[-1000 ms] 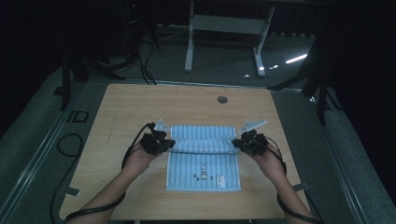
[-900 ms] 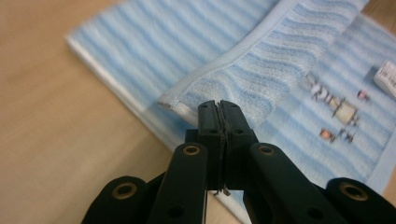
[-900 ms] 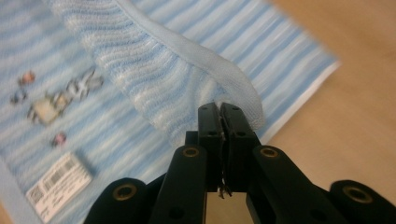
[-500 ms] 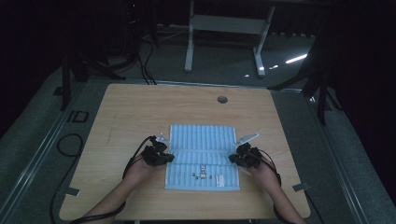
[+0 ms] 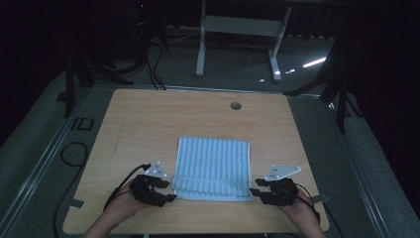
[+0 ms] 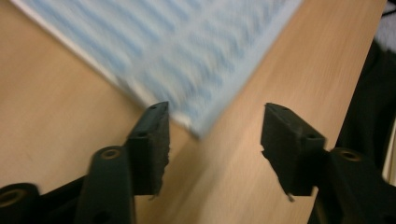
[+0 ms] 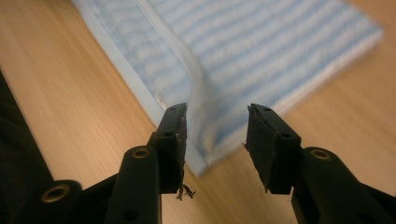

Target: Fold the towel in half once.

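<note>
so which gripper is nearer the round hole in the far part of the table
Right, slightly. The right gripper sits at the towel's near right corner, the left gripper at its near left corner; the hole lies right of the towel's middle.

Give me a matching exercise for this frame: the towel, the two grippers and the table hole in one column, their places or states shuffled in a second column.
1. towel
2. left gripper
3. right gripper
4. hole

a. open at the towel's near right corner
b. far side of the table
c. folded, flat on the wood
d. open at the towel's near left corner

Pairs: 1-c, 2-d, 3-a, 4-b
</note>
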Action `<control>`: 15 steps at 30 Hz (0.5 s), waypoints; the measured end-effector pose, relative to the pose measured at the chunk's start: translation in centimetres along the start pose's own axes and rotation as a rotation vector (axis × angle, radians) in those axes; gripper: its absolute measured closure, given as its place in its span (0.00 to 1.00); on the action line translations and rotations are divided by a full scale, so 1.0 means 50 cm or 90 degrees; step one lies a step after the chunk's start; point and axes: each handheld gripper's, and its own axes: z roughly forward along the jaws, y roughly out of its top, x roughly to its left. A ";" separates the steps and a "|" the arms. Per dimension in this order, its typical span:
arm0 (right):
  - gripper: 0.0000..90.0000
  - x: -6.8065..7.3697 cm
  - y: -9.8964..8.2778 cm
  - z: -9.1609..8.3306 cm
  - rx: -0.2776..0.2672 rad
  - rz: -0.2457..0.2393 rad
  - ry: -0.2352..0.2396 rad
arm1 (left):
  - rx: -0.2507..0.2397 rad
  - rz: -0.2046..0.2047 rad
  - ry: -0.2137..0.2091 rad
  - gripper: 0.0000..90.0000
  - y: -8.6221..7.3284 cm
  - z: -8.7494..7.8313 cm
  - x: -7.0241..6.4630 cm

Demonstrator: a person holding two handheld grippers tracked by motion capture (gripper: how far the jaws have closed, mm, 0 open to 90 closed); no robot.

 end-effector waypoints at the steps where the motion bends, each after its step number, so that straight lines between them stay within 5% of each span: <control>1: 0.61 0.000 0.000 0.000 0.000 0.000 0.000 | 0.000 0.000 0.000 0.46 0.000 0.000 0.000; 2: 0.60 -0.013 0.002 0.010 0.004 0.020 0.010 | -0.008 -0.017 0.009 0.46 0.008 0.004 0.015; 8: 0.56 -0.050 0.040 0.052 0.023 0.024 0.006 | -0.030 -0.028 0.025 0.47 0.045 0.023 0.064; 9: 0.56 -0.059 0.043 0.063 0.030 0.033 0.007 | -0.013 -0.047 0.004 0.47 0.057 0.040 0.085; 10: 0.56 -0.065 0.045 0.071 0.035 0.036 0.010 | -0.003 -0.049 0.013 0.47 0.065 0.053 0.094; 15: 0.57 -0.073 0.044 0.116 0.078 0.041 0.046 | 0.051 -0.041 -0.014 0.48 0.078 0.101 0.102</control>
